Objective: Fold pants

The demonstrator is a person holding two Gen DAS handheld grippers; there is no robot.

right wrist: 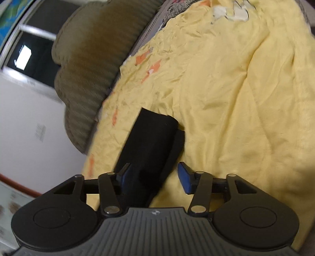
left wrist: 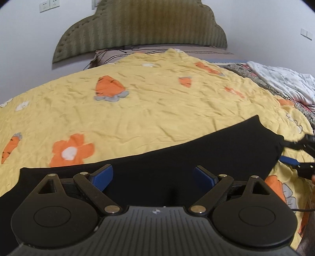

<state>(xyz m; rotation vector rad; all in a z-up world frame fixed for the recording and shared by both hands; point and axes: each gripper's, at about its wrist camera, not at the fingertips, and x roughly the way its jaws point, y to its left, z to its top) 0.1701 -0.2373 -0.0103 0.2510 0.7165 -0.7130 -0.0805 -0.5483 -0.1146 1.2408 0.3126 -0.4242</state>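
Observation:
Black pants (left wrist: 177, 169) lie in a long band across the yellow quilt (left wrist: 137, 110), from lower left to right. My left gripper (left wrist: 154, 177) hovers over their middle, open, its blue pads (left wrist: 104, 178) wide apart with only cloth below. At the pants' right end my right gripper (left wrist: 293, 152) shows side-on. In the right wrist view, which is rolled, the pants (right wrist: 153, 137) run away from my right gripper (right wrist: 155, 177). The cloth lies against one blue pad (right wrist: 126, 175); the other pad (right wrist: 185, 179) stands clear of it over the quilt (right wrist: 236, 98). That gripper is open.
A green padded headboard (left wrist: 141, 27) and a striped pillow (left wrist: 118, 55) are at the bed's far end. A white patterned blanket (left wrist: 285, 82) is bunched at the right edge. Wall sockets (left wrist: 49, 5) sit upper left. A dark window (right wrist: 29, 53) shows in the right wrist view.

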